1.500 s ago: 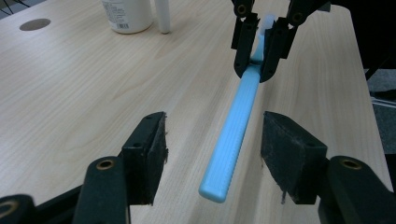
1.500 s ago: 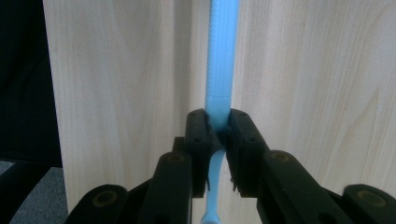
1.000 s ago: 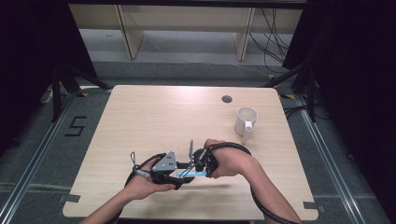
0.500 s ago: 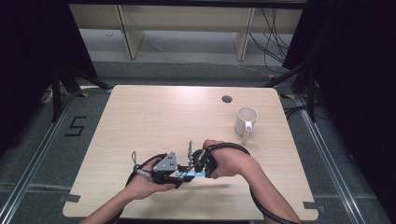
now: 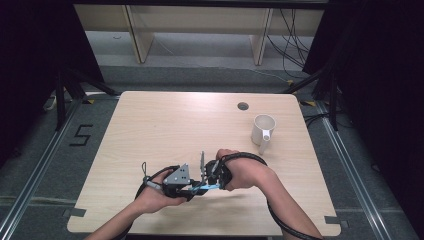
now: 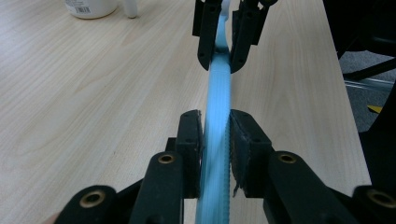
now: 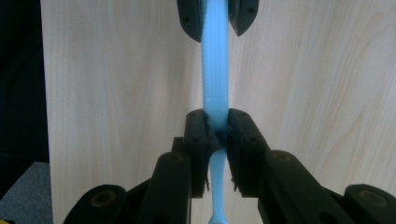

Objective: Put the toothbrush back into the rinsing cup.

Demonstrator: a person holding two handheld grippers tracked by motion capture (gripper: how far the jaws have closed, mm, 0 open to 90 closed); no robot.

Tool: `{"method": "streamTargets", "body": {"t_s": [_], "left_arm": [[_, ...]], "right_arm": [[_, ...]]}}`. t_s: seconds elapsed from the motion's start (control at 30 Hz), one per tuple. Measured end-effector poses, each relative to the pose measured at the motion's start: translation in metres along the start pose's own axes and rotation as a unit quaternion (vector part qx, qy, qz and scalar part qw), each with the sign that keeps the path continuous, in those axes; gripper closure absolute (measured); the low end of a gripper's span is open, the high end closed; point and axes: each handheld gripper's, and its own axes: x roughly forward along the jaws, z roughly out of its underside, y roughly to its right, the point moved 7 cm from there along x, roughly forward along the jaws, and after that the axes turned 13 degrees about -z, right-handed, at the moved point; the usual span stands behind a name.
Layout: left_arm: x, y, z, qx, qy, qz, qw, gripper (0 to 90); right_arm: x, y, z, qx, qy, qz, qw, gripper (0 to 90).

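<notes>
left claw [image 6: 215,140] just closing, pinching blue strip [image 6: 219,98], right claw [image 7: 216,126] clamped on same strip

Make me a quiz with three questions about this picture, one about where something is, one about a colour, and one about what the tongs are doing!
1. Where does the white mug stand?
A. on the table's right side, near the far edge
B. in the person's left hand
C. on the floor

2. What colour is the strip between the two tongs?
A. red
B. light blue
C. yellow

3. What are the left tongs and right tongs doing?
A. both hang open over the mug
B. one lies set down on the table
C. each is clamped on one end of the strip

Answers: 1 A, the high view shows it on the table, beyond the right hand. 2 B, both gripper views show light blue. 3 C, the pads press the strip from both sides; the left jaws have just been closing on it.
</notes>
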Motion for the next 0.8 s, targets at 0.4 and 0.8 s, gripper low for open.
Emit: {"method": "streamTargets", "body": {"t_s": [0.4,0.8], "left_arm": [[0.000,-0.001,0.000,-0.011,0.007,-0.009,0.9999,77.8],[-0.005,-0.021,0.000,-0.053,0.044,-0.079,0.9945,77.9]], "right_arm": [[-0.005,0.005,0.001,0.005,0.010,0.023,0.9997,69.2],[-0.037,0.014,0.018,0.104,0.123,0.101,0.9817,60.5]]}}
